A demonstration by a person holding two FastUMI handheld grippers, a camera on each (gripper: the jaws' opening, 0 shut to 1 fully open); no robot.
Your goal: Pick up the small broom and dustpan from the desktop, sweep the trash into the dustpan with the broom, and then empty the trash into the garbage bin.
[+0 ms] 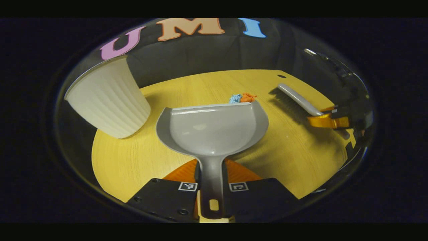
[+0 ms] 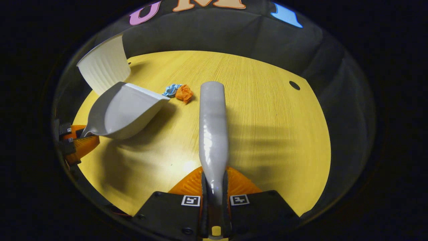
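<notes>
Two tools are already in hand, so the pick-up part of the task looks done and the sweeping is what comes next. In the left gripper view, the ribbed white garbage bin stands farthest to the left of the left gripper, ahead of it and well apart. That gripper's fingers are clamped on the handle of the grey dustpan, which reaches straight forward from it with its front lip toward the trash. The pan looks empty, so nothing has been swept in yet. Just beyond the lip, slightly to the right, lie the blue paper scrap and the orange paper scrap, touching each other on the yellow wooden desktop. Farther right, the right gripper holds the small broom, its bristles pointing down; whether they touch the desktop I cannot tell. In the right gripper view, the dustpan sits ahead and to the left of that gripper, the two scraps lie just off its lip and just left of the broom's far end, and the broom's handle runs straight forward, pinched between that gripper's closed fingers. By my judgement, three steps remain: bring the bristles behind the scraps, push them over the lip into the pan, then carry the pan left to the bin and tip it out.
</notes>
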